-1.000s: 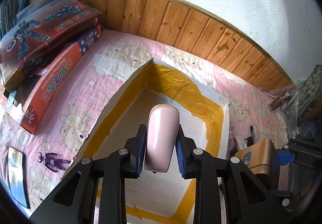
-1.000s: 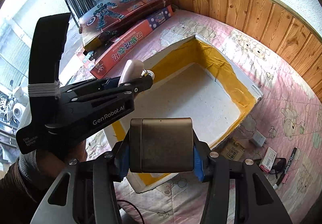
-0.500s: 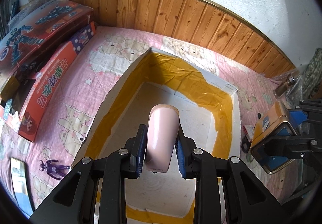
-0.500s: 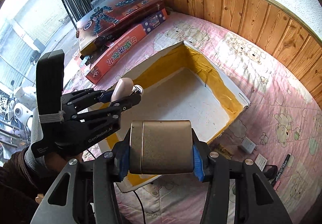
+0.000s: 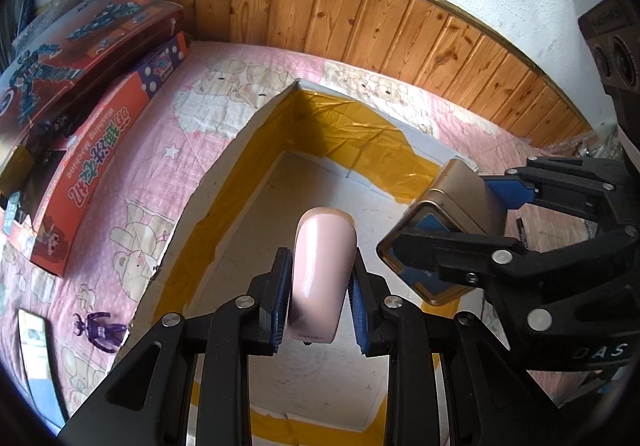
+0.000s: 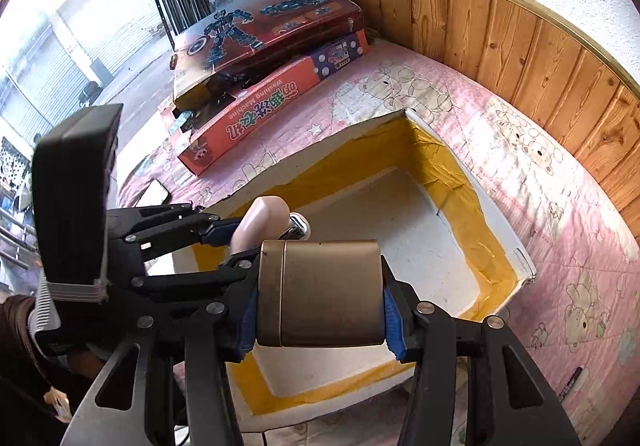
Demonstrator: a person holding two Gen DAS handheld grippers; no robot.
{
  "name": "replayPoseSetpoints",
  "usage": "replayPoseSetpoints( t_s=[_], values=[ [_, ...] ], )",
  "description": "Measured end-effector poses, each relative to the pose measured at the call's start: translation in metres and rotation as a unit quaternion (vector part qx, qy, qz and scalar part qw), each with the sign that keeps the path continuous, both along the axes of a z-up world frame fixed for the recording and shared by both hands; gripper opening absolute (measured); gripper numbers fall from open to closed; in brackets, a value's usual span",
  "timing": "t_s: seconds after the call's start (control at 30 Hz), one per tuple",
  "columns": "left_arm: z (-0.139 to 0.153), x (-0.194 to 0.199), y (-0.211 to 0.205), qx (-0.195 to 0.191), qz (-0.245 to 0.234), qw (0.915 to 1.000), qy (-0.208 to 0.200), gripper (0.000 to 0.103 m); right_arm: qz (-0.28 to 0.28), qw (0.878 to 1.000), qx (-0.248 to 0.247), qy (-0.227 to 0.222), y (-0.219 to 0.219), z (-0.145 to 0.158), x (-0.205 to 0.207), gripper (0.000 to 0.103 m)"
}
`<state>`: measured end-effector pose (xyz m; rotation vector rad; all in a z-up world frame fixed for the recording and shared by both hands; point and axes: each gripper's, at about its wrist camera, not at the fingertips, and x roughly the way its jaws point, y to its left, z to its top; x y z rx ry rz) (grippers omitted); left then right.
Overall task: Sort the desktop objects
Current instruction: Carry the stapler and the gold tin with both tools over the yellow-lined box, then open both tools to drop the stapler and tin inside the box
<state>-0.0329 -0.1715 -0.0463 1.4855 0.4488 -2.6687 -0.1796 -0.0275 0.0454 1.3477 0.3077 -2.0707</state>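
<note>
My left gripper point(image 5: 320, 310) is shut on a pale pink stapler point(image 5: 322, 270), held above the floor of the white foam box point(image 5: 224, 161) lined with yellow tape. My right gripper point(image 6: 320, 302) is shut on a bronze metal tin point(image 6: 324, 290), over the box's near part. In the left wrist view the tin point(image 5: 460, 205) and right gripper point(image 5: 472, 226) hang at the right, over the box's right side. In the right wrist view the left gripper point(image 6: 236, 234) holds the stapler point(image 6: 260, 221) just left of the tin, above the box point(image 6: 500, 230).
Two toy boxes point(image 5: 92, 117) lie stacked at the left on the pink bear-print cloth point(image 5: 152, 205). A purple figure point(image 5: 98, 332) and a phone point(image 5: 30, 338) lie near the box's left side. A wood-panelled wall point(image 5: 360, 25) runs behind. A marker point(image 6: 570, 382) lies at the right.
The right gripper with the tin has moved left, over the box and close beside the left gripper. The left gripper with the stapler has sunk slightly toward the box floor.
</note>
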Motion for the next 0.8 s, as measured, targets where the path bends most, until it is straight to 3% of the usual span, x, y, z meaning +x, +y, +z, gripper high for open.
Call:
replayPoseSetpoints(
  t_s=[0.13,0.47,0.8],
  values=[
    [-0.008,-0.005,0.001,0.004,0.004,0.9999,-0.014,0.027,-0.003,0.999,0.032,-0.014,0.001,-0.021,-0.022,0.051],
    [-0.024,-0.027,-0.007,-0.052,0.006,0.9970,-0.057,0.028,-0.009,0.994,0.100,-0.043,-0.006,-0.063,-0.048,0.051],
    [-0.042,-0.040,0.000,-0.048,0.003,0.9932,-0.106,0.029,-0.020,0.982,0.176,-0.066,-0.012,-0.107,-0.064,0.052]
  ],
)
